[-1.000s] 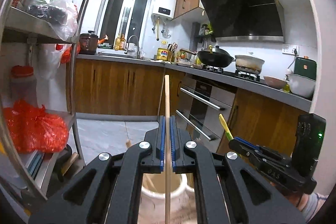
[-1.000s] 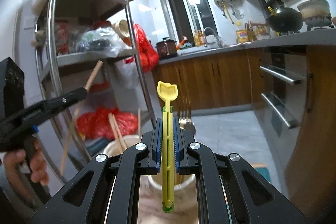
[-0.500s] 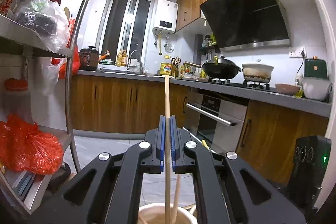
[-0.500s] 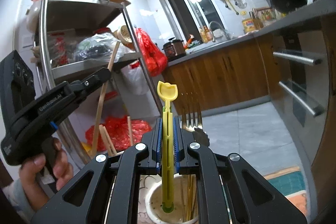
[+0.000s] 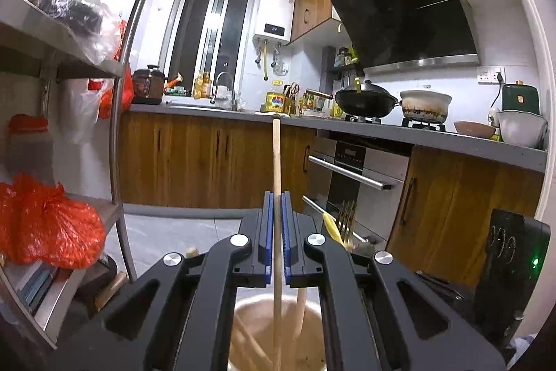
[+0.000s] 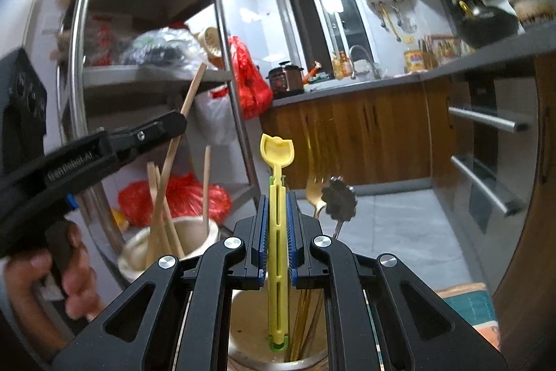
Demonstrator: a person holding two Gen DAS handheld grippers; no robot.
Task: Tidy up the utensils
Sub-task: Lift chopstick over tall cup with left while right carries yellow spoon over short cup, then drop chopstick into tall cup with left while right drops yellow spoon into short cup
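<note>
Left wrist view: the left gripper [image 5: 277, 233] is clamped on a wooden chopstick [image 5: 276, 162] that stands upright, its lower end reaching into the beige holder [image 5: 278, 341] at six o'clock. Other chopsticks lean inside that holder already. If the jaws let go while the stick is off-centre, it may catch on those leaning sticks or tip over the rim. At three o'clock a gold fork [image 5: 345, 214] and a yellow tip show past the finger, close enough to knock. A metal rack [image 5: 120, 134] with a red bag [image 5: 45, 228] fills nine o'clock.

Right wrist view: the right gripper [image 6: 277, 232] is closed on a yellow plastic spoon [image 6: 277, 197], bowl upward, its foot over a second holder [image 6: 243, 329] at six o'clock. The fork [image 6: 314, 193] and a scalloped metal spoon [image 6: 337, 199] stand at one o'clock and crowd the drop; the yellow handle could wedge against them. At nine o'clock a hand [image 6: 74, 280] carries the left gripper over the chopstick holder [image 6: 139, 252], near enough to collide.
</note>
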